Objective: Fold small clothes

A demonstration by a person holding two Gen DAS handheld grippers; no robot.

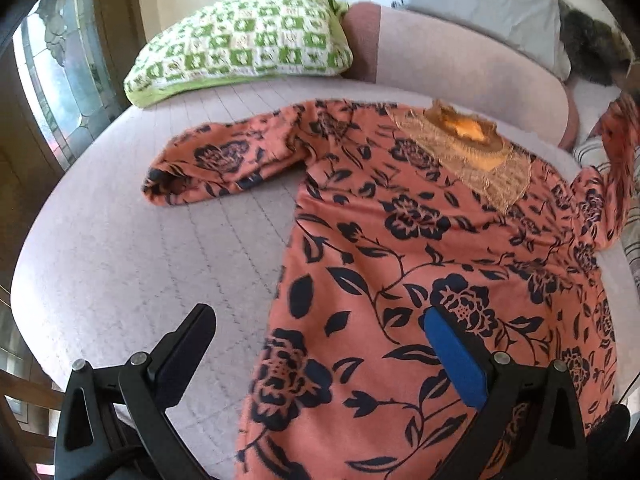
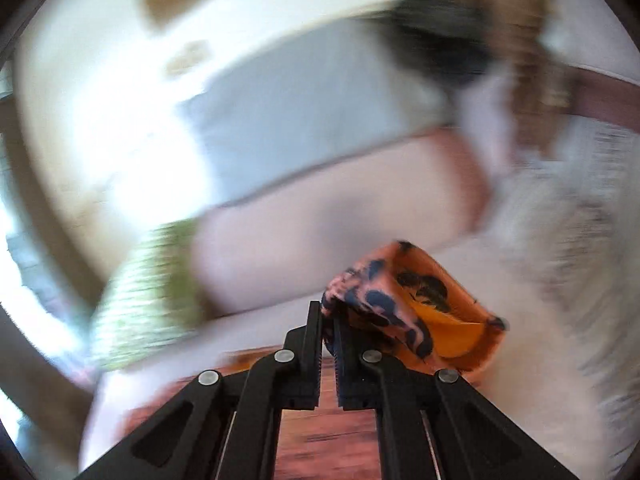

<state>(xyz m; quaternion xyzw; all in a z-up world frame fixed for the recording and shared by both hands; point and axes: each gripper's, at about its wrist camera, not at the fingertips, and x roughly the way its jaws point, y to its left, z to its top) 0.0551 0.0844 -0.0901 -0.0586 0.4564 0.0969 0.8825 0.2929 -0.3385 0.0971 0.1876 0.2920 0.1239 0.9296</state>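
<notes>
A small salmon-orange dress (image 1: 420,272) with dark navy flowers and a tan lace yoke lies flat on a pale sofa seat (image 1: 132,264), neck towards the backrest. Its left sleeve (image 1: 216,164) lies spread to the left. My left gripper (image 1: 320,328) is open and empty, hovering over the dress's lower left edge, blue pad over the cloth. My right gripper (image 2: 329,312) is shut on the dress's right sleeve (image 2: 404,308), lifted off the seat; that sleeve also shows raised at the right edge of the left wrist view (image 1: 616,136). The right wrist view is motion-blurred.
A green and white crocheted cushion (image 1: 240,48) rests at the back left of the seat. A grey pillow (image 1: 480,4) and a dark furry thing (image 1: 592,44) sit on the backrest. A striped cushion (image 1: 628,216) lies at the right. A window (image 1: 60,72) is at the far left.
</notes>
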